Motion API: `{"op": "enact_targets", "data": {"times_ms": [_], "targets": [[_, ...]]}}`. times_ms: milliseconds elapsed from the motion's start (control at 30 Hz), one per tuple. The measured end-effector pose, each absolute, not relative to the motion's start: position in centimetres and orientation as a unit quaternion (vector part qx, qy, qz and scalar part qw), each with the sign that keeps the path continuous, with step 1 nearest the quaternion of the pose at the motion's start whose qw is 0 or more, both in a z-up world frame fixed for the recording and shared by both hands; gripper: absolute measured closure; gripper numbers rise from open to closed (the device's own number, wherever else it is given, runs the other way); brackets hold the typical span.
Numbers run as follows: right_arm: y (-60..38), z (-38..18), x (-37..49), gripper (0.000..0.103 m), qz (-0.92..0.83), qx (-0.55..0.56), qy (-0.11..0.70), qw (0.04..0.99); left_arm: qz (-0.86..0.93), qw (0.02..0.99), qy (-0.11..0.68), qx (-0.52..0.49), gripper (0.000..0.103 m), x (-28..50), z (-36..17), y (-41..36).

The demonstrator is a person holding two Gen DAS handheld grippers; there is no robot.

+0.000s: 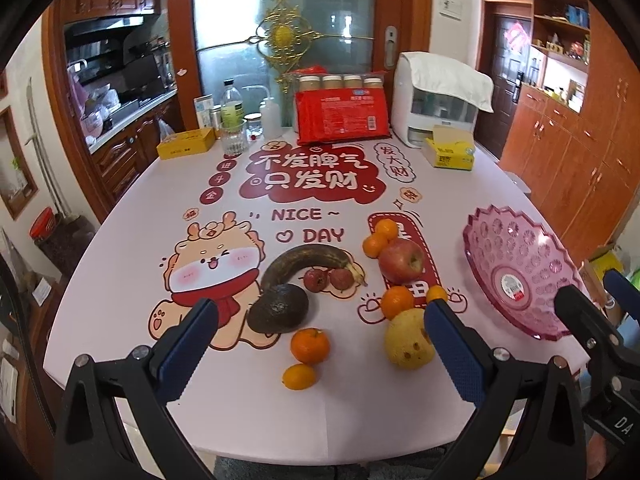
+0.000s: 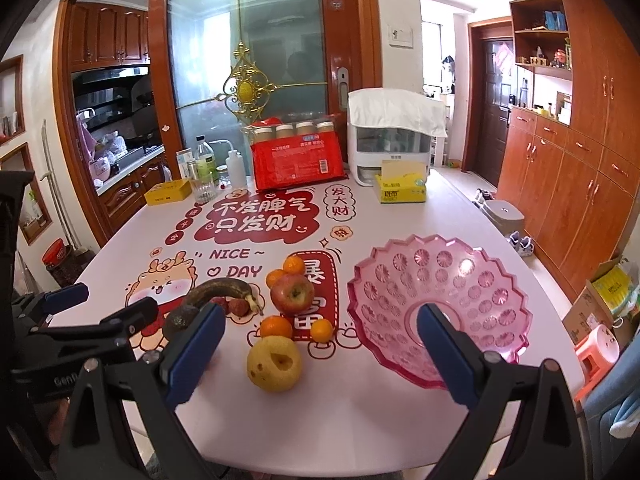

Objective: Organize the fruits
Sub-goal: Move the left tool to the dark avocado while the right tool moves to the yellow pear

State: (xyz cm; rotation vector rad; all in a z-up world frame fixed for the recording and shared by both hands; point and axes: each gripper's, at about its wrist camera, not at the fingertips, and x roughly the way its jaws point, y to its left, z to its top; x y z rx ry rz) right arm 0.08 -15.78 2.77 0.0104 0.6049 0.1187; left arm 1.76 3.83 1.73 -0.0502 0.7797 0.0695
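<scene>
Loose fruit lies on the printed table: a blackened banana (image 1: pixel 304 258), a dark avocado (image 1: pixel 278 308), two small red fruits (image 1: pixel 328 279), a red apple (image 1: pixel 401 261), a yellow pear (image 1: pixel 408 339) and several oranges (image 1: pixel 310 345). An empty pink plastic bowl (image 1: pixel 520 276) stands at the right; it also shows in the right wrist view (image 2: pixel 436 304). My left gripper (image 1: pixel 320 356) is open and empty above the near oranges. My right gripper (image 2: pixel 320 354) is open and empty, with the pear (image 2: pixel 274 364) between its fingers' lines.
At the table's far end stand a red package (image 1: pixel 342 116), a white appliance under a cloth (image 1: pixel 436 96), two yellow tissue boxes (image 1: pixel 450 152), bottles and a glass (image 1: pixel 233 136). Wooden cabinets (image 1: pixel 580 152) line the right wall. A plastic stool (image 2: pixel 596 350) stands by the table's right edge.
</scene>
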Motion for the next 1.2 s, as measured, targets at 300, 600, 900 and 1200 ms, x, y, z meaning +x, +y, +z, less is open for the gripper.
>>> {"op": "enact_targets", "data": {"times_ms": [300,600,900,1200], "targets": [[-14.8,2.1,1.7,0.006,0.090,-0.004,0.314,0.945,0.048,0.927,0.371,-0.011,0.001,2.1,1.4,5.1],[-13.5,-0.7,3.3,0.006,0.108,-0.027,0.347,0.931,0.048,0.911,0.410,-0.004,0.001,3.4,-2.0,7.1],[-13.8,-4.7,5.1,0.006,0.113,-0.017,0.393,0.912,0.059,0.887,0.456,-0.042,0.001,3.7,-6.9,10.8],[-12.9,-7.7,6.0,0.006,0.138,-0.011,0.422,0.896,0.054,0.878,0.471,-0.062,0.001,4.7,-9.2,12.2]]}}
